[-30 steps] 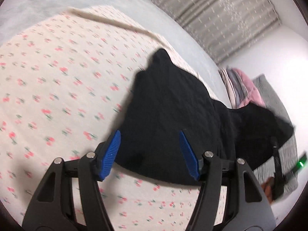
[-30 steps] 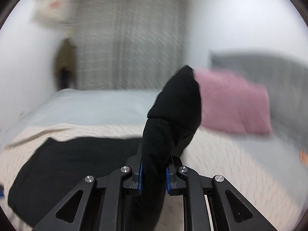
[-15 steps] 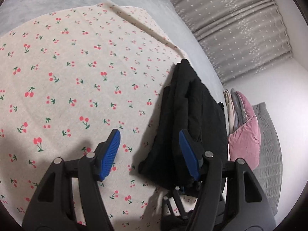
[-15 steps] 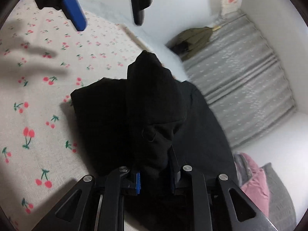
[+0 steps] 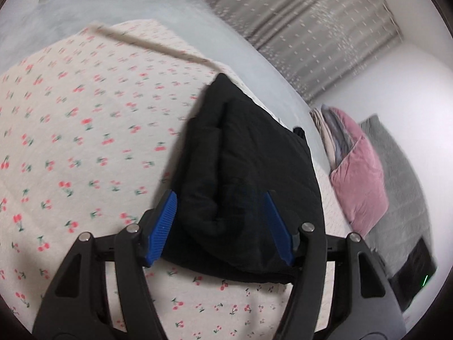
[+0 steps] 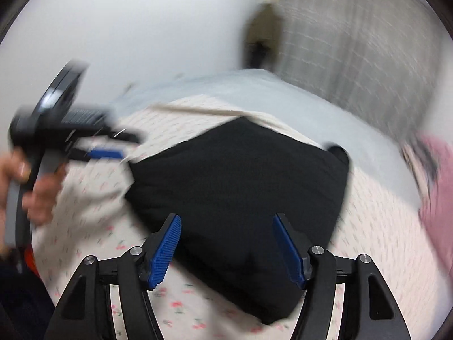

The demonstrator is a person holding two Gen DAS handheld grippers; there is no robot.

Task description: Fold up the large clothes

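A black garment [image 5: 243, 175] lies folded into a compact pile on the cherry-print sheet [image 5: 85, 141]; it also shows in the right wrist view [image 6: 240, 187]. My left gripper [image 5: 223, 226] is open and empty, its blue pads either side of the pile's near edge. My right gripper [image 6: 229, 246] is open and empty, hovering over the pile's near edge. The left gripper also shows in the right wrist view [image 6: 104, 153], blurred, held in a hand at the left.
A pink pillow [image 5: 359, 170] and a grey pillow [image 5: 402, 187] lie to the right of the garment. Grey dotted curtains [image 5: 311, 28] hang behind the bed. The pale blue bed cover [image 5: 141, 8] extends beyond the sheet.
My right gripper has let go of the black garment and opened; the lifted part now lies folded on the pile. Both grippers have shifted and the views are blurred.
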